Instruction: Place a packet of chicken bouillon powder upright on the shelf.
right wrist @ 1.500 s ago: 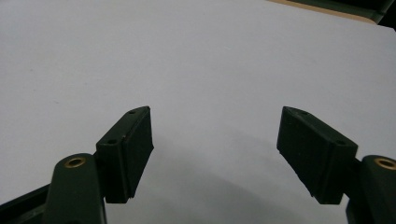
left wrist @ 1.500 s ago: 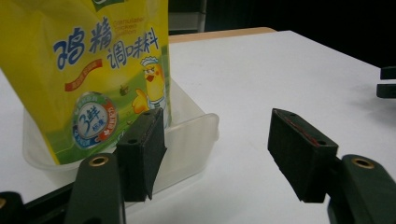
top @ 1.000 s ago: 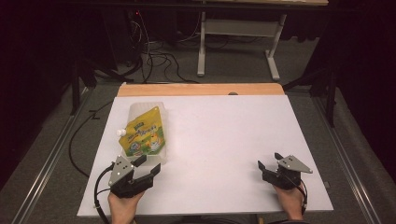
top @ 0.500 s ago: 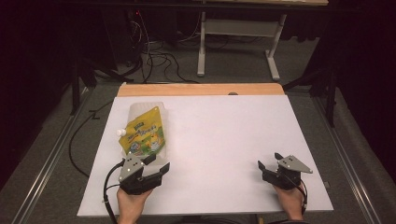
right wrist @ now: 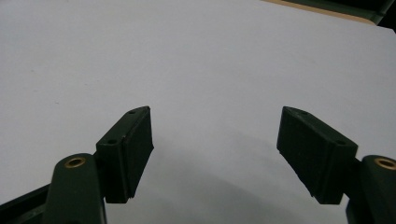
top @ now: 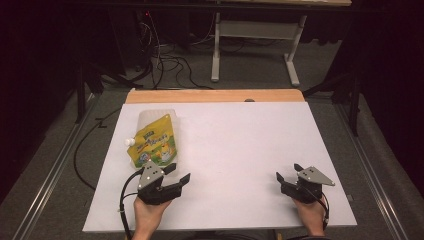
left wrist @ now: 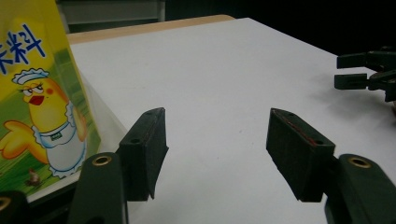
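Pouch: a yellow spouted drink pouch [top: 152, 142] with a cartoon chick print lies flat on the left part of the white table [top: 240, 150], its white cap [top: 129, 142] pointing to the table's left edge.
Left gripper: the left gripper [top: 177, 175] rests at the near left, just beside the pouch's near end; jaws spread wide with nothing between them. In the left gripper view the pouch [left wrist: 37, 107] sits off to the left of the jaws, not in the gap.
Right gripper: the right gripper [top: 287, 172] sits at the near right, well apart from the pouch; jaws released, only bare table between them.
Risk, aim: as I judge it, closing the left jaws from here would catch nothing, since the pouch lies outside their line.
Risk, material: the pouch looks soft and slick; a pinch on its thin edge could slip or buckle.
Risk, push: a low approach could shove the pouch across the smooth table instead of gripping it.
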Demonstrator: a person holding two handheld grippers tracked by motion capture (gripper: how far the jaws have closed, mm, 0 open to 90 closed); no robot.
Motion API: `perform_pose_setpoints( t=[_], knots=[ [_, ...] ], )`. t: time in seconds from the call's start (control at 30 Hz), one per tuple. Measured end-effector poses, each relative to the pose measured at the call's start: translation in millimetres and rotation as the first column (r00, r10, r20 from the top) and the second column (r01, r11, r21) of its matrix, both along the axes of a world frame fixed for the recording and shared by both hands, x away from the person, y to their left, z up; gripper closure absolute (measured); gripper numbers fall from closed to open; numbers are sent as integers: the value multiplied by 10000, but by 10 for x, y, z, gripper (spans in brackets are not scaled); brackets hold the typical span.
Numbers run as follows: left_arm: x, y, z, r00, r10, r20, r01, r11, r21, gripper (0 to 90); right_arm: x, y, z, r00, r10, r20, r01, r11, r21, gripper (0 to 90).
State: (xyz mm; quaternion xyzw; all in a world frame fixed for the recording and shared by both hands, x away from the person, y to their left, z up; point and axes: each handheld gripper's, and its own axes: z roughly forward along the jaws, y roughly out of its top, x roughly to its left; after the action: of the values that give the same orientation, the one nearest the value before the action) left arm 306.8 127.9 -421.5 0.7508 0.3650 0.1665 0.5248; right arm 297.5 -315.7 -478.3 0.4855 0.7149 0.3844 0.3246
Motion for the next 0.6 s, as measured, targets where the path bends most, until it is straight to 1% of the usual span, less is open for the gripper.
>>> perform_pose_setpoints(
  t=[0.17, 0.23, 0.6],
  knots=[
    [23, -54, -5, 9999, -95, -43, 95, 10000, 2, 383, 1, -1, 0, 10000, 15, 15, -15, 10000, -12, 271],
    [33, -76, -9, 9998, -164, -60, 164, 9998, 65, 383, 1, -2, 0, 10000, 18, 21, -18, 10000, -9, 271],
    [86, -202, -44, 9995, -275, -142, 278, 9995, 161, 379, -1, -2, 1, 10000, 13, 17, -13, 10000, -3, 271]
  ],
)
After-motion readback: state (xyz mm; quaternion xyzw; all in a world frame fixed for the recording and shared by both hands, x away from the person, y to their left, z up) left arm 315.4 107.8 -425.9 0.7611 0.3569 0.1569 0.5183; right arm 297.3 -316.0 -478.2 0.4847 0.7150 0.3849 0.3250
